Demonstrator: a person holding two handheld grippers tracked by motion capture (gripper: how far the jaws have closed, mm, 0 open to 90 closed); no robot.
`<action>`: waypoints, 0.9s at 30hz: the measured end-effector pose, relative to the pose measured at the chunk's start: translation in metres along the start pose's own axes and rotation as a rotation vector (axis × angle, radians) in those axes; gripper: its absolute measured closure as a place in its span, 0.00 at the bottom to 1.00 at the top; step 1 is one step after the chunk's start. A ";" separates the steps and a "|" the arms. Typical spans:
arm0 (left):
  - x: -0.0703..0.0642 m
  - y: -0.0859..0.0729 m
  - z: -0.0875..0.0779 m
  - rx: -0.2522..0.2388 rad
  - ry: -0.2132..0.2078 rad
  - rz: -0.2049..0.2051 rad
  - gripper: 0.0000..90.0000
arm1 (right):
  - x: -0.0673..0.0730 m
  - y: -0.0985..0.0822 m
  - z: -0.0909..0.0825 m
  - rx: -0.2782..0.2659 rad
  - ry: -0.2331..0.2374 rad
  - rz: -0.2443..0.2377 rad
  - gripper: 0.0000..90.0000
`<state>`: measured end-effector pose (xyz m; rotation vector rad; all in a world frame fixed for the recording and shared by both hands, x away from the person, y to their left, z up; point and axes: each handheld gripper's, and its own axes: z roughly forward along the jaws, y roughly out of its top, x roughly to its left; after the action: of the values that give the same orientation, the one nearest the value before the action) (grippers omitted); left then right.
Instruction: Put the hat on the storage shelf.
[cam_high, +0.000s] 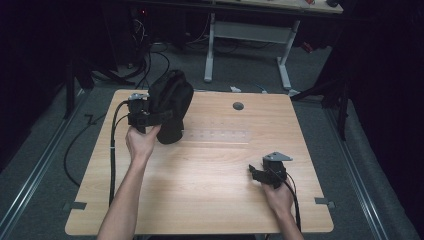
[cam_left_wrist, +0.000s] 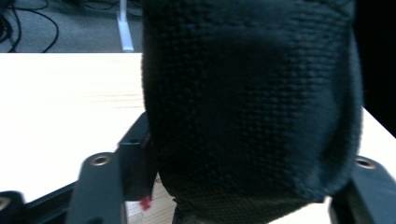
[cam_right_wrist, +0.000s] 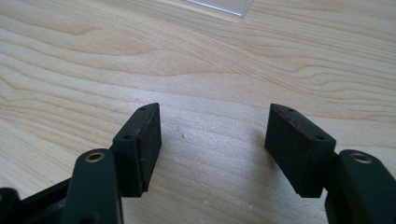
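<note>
Black fabric bag (cam_high: 171, 105) | stands at table's (cam_high: 210, 170) far left, between my left claw's (cam_high: 150, 118) jaws | left claw: parted, pads seemingly slack on the cloth | right claw (cam_high: 256, 173): agape, empty, low near right | step: likely releasing the bag | next: draw left claw back without toppling it.

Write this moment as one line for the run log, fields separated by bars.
left gripper: jaws spread around black fabric bag | right gripper: open, nothing between jaws, low over table | bag: at table's far left
</note>
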<state>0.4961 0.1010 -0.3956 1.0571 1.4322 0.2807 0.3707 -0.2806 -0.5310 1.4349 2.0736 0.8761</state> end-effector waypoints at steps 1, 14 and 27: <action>0.000 -0.001 -0.001 -0.001 0.008 0.008 0.37 | 0.000 0.000 0.000 0.000 0.000 0.000 0.40; -0.007 0.001 -0.019 0.000 -0.089 0.040 0.14 | 0.000 0.000 0.000 0.000 0.001 0.000 0.41; 0.010 -0.017 -0.050 0.003 -0.100 0.065 0.13 | 0.000 0.000 0.000 0.000 0.001 0.000 0.40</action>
<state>0.4468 0.1197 -0.4052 1.1064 1.3111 0.2693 0.3707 -0.2806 -0.5310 1.4353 2.0740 0.8765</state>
